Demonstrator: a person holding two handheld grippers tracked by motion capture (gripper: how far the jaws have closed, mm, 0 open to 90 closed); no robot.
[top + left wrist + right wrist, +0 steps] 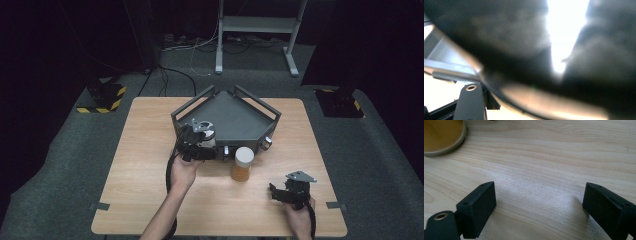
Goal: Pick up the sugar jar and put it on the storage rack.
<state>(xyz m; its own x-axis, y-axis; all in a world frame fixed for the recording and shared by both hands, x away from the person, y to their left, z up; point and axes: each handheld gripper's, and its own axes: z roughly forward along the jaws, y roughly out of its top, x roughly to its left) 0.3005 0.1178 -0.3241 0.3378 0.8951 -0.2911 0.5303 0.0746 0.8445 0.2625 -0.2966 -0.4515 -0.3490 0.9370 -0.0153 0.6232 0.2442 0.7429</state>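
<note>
Left claw [200, 142] is pressed against the front edge of the grey corner tray [235, 117]; its own view is a dark blur, so I can't tell if it's gripping. Right claw [539, 205] hangs released over the worktop [554, 157], amber jar [242, 164] nearby. I'd steady the tray first.

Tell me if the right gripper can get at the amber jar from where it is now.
Probably yes. The right gripper sits with jaws wide apart over bare wood, and the amber jar stands upright ahead to its left, nothing between them. The dark tray lies behind the jar, not in the path.
</note>
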